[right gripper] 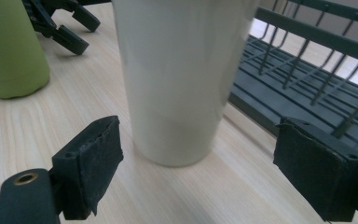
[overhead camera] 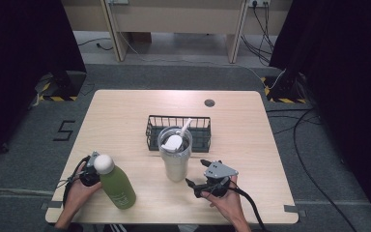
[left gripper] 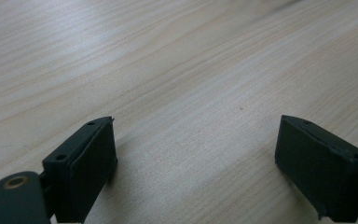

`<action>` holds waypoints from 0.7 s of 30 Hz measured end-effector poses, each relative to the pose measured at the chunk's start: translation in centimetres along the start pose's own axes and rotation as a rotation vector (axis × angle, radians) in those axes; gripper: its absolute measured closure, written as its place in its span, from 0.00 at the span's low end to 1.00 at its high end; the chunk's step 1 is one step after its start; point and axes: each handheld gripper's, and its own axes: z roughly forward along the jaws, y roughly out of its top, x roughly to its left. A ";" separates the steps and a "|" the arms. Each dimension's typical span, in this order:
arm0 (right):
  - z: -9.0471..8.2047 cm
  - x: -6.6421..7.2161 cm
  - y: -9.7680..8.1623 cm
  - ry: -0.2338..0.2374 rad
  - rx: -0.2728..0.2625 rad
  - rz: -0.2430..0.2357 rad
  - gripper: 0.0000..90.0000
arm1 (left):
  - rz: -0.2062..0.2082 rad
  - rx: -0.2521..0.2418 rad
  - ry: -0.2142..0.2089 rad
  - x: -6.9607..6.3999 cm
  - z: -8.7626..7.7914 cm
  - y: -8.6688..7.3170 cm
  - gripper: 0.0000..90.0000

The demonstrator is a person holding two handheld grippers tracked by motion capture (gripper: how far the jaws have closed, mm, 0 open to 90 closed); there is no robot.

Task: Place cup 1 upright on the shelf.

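Spreading my right gripper [right gripper: 198, 163] wide, I face the white tumbler [right gripper: 182, 79] just ahead, bare wood between us. My left gripper [left gripper: 196, 154] gapes too, over open table [left gripper: 168, 56] at the near left edge. A green bottle [overhead camera: 117, 186] stands beside it, left of the tumbler; the wire basket [overhead camera: 200, 137] blocks the far side.

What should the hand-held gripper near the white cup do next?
Probably ease the right hand-held gripper forward around the white cup: its jaws are wide open, the cup stands upright just ahead between them, untouched, with the black wire basket behind.
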 end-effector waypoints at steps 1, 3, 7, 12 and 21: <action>0.1 0.1 0.1 0.003 -0.001 0.000 0.17 | 0.000 0.000 0.000 0.0 0.0 0.0 0.13; 0.6 0.2 0.3 0.016 -0.010 0.004 0.17 | 0.000 0.000 0.000 0.0 0.0 0.0 0.13; 1.4 0.2 0.2 0.014 -0.016 0.013 0.17 | -0.001 0.000 -0.001 0.0 0.0 0.0 0.13; 1.9 0.3 0.3 0.034 -0.044 0.019 0.17 | -0.001 0.000 -0.001 0.0 0.0 0.0 0.13; 3.5 0.5 1.0 0.034 -0.057 0.015 0.17 | -0.001 0.001 -0.003 0.0 0.0 0.0 0.13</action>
